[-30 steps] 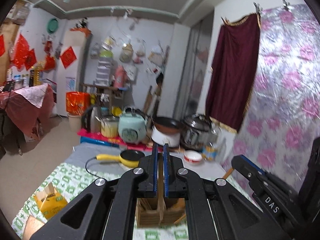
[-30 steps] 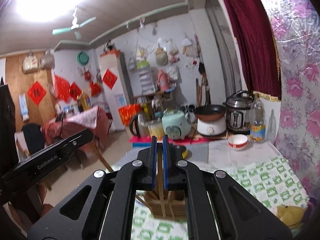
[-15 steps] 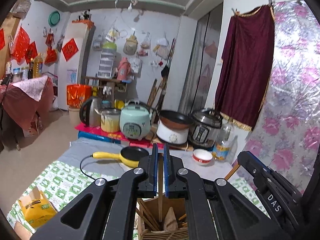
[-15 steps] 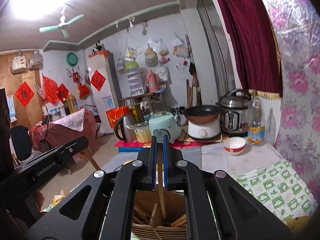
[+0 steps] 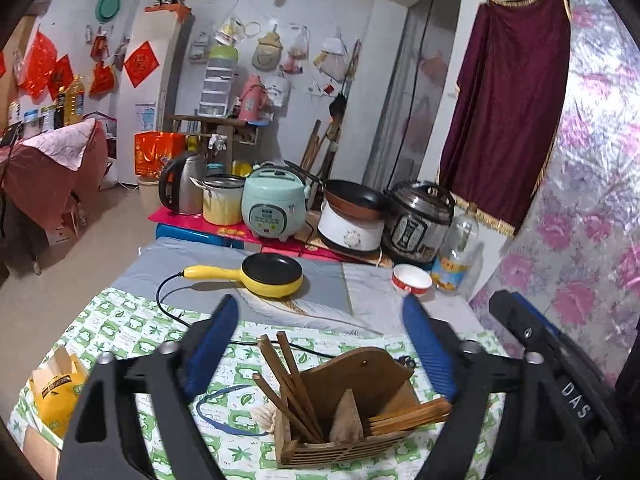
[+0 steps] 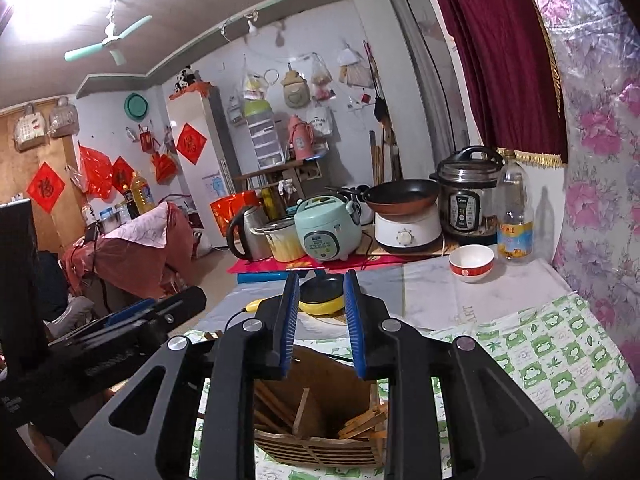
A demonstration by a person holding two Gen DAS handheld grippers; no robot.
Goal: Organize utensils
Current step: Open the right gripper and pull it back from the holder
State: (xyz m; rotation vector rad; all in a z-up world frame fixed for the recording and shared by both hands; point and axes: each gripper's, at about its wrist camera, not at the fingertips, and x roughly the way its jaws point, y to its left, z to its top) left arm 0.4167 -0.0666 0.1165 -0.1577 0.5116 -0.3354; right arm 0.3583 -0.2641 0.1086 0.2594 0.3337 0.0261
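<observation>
Here, over a table spread with a green-and-white patterned cloth, two grippers above a wooden utensil holder. Left gripper: jaws opening, blue pads spread wide, nothing pressed between them, the holder seen below and between the fingers. Right gripper: jaws opening too, only a narrow gap so far, pads bare, nothing gripped, poised directly over the same holder. Inside the holder, wooden chopsticks leaning upright in the left compartment, ends poking above the rim; more wooden sticks lying nearly flat across the right compartment; a pointed wooden divider between the two. Behind the holder, a raised wooden back panel with a small hole near the top. Farther back on grey cloth, a yellow electric frying pan with its black cord trailing toward the left, well apart from the holder. Near the right wall, a white-and-red bowl just beside a plastic bottle. Beyond, along the far edge, a kettle, a mint-green rice cooker and a pressure cooker in a row. At the left edge of the table, a yellow paper bag.
</observation>
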